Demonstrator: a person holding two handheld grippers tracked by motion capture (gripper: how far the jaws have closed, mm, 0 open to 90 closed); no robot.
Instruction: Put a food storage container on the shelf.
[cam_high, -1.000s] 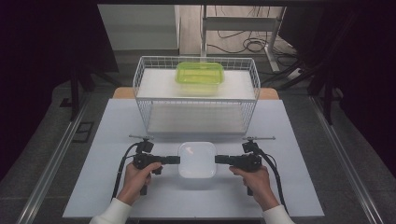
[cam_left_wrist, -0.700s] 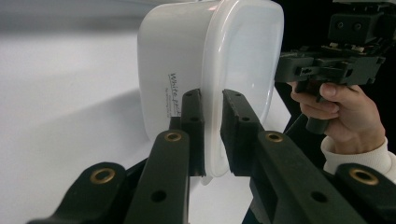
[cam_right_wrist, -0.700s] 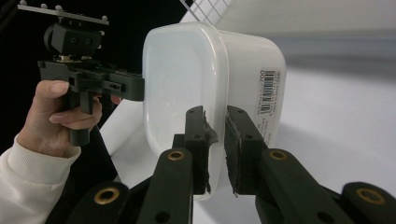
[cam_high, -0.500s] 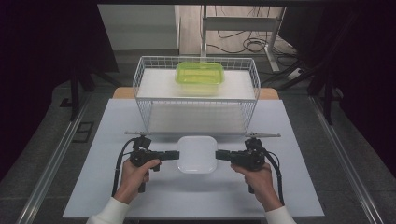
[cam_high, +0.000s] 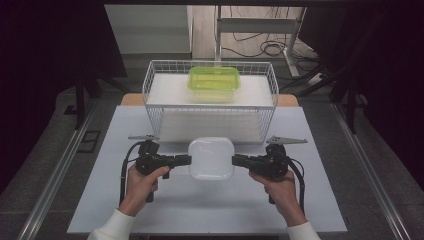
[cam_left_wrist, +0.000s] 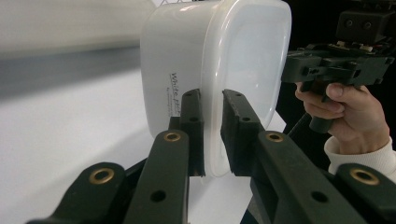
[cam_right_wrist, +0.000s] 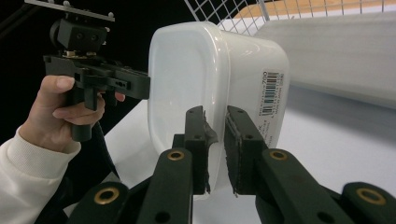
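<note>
We hold the white box (cam_high: 210, 158) between us: left gripper (cam_high: 184, 160) clamps its left rim, right gripper (cam_high: 239, 160) its right rim, before the basket (cam_high: 159, 118), above the table (cam_high: 210, 210).

On the table there are one white lidded plastic container (cam_high: 211, 159), one green translucent plastic container (cam_high: 214, 83), one white wire basket (cam_high: 155, 107), and two black two-jaw grippers, left (cam_high: 187, 160) and right (cam_high: 235, 160).
</note>
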